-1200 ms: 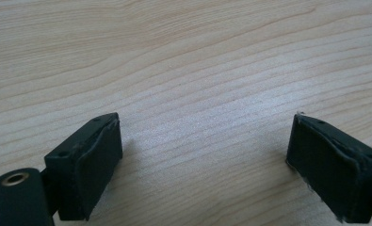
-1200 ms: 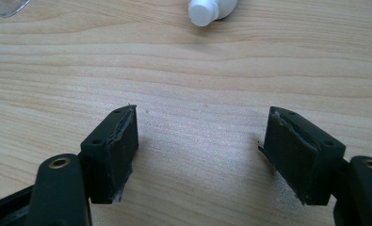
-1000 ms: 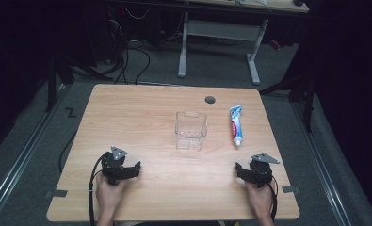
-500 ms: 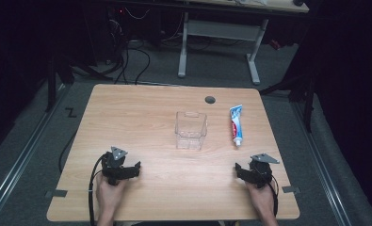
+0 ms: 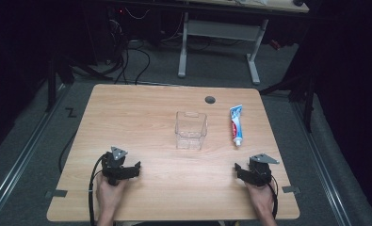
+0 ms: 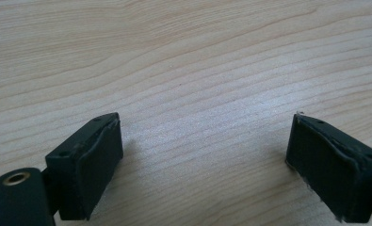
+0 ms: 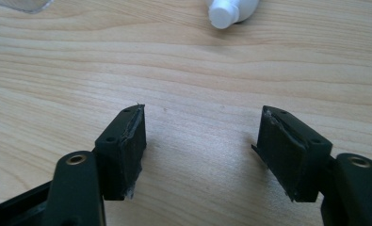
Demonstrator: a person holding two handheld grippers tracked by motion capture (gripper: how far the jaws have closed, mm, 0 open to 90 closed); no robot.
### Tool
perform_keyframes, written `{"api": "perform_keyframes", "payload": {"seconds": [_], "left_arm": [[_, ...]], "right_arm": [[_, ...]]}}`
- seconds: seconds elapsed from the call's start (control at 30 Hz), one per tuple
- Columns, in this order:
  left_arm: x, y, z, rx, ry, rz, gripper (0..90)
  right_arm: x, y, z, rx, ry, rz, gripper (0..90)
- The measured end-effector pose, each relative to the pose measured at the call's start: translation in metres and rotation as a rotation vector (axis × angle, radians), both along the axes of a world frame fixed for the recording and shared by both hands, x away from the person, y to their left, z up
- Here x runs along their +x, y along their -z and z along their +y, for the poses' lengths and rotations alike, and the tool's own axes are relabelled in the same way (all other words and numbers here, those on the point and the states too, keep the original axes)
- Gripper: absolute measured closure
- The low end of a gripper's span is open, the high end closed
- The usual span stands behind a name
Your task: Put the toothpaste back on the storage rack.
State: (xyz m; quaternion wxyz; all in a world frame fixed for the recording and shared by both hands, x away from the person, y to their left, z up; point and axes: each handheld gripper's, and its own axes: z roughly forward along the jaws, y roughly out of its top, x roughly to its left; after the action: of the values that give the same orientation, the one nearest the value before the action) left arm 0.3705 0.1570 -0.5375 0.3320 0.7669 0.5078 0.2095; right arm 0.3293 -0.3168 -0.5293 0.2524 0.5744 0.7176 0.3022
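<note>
Toothpaste tube (image 5: 236, 124) lies flat on the wooden table (image 5: 141, 113), right of centre, cap toward the near edge, just beside a clear plastic bin (image 5: 190, 130) standing upright mid-table. Left gripper (image 5: 125, 169) rests at the near left, jaws spread wide over bare wood. Right gripper (image 5: 246, 172) rests at the near right, jaws also wide and empty; its view shows the tube's white cap (image 7: 226, 13) beyond them.

No readable text anywhere, print on the toothpaste tube (image 5: 236, 125) too small to make out
</note>
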Motion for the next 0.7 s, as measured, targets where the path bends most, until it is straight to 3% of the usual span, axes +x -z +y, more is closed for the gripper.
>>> {"api": "perform_keyframes", "payload": {"seconds": [0.17, 0.7], "left_arm": [[0.0, 0.0, 0.0, 0.0, -0.003, 0.0, 11.4], [0.0, 0.0, -0.001, 0.0, 0.005, 0.001, 11.8]], "right_arm": [[-0.001, -0.004, -0.001, 0.038, -0.009, -0.011, 36.3], [0.017, -0.034, -0.01, 0.065, 0.004, -0.04, 41.3]]}}
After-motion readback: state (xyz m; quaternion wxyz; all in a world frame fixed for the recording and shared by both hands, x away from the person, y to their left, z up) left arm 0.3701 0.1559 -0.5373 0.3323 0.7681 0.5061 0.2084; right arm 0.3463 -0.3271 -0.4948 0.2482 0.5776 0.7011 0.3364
